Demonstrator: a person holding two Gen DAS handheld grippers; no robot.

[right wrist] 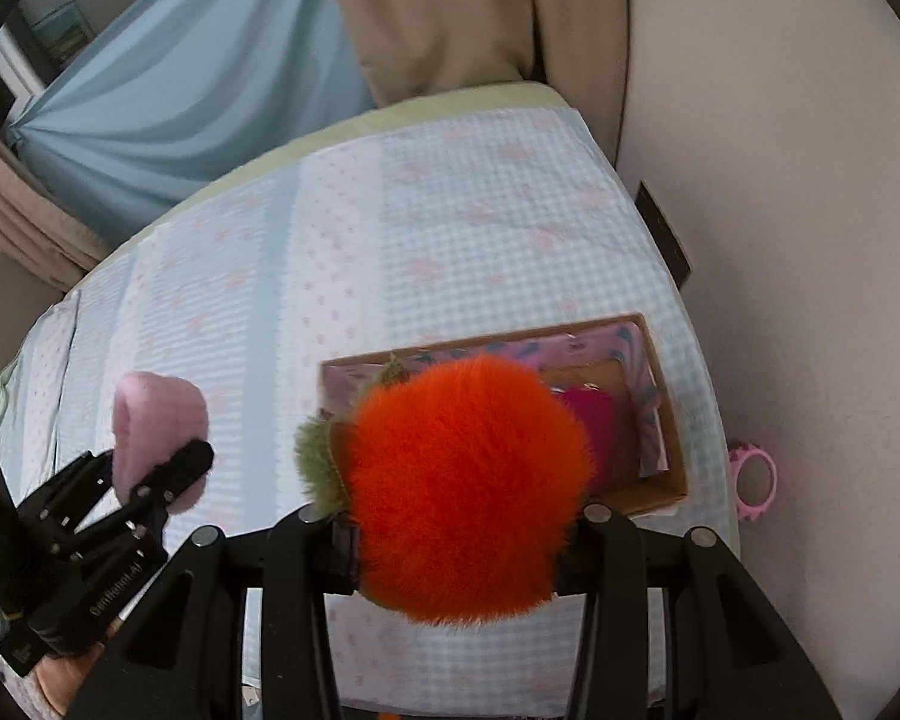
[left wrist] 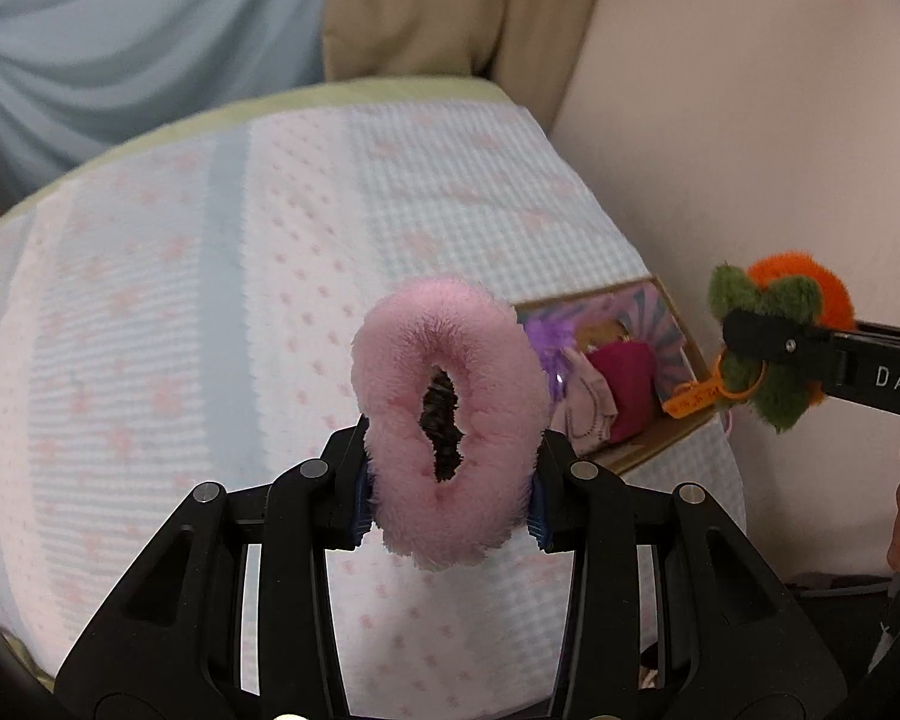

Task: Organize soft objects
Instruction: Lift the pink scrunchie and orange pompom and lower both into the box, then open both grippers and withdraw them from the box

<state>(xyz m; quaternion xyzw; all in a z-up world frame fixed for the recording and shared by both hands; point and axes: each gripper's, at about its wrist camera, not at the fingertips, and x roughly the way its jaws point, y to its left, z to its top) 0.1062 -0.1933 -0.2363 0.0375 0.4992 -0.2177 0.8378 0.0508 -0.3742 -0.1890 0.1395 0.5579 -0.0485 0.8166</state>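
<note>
Pink fluffy ring (left wrist: pixel 447 420) sits pinched in the left gripper (left wrist: pixel 450 495); the right gripper (right wrist: pixel 459 531) clamps an orange pompom (right wrist: pixel 462 489) (green-leafed), cardboard box (right wrist: pixel 669 420) just beyond.

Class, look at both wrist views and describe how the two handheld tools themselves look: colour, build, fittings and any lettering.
Both tools are black, built of angular linkage arms with cut-out slots, joined by round silver pivot pins. The left tool has blue pads on the inner faces of its fingers. Seen from the side, the right tool shows white letters "DAS" on its body, the rest cut off at the edge. The left one carries small white lettering in the right wrist view.
</note>
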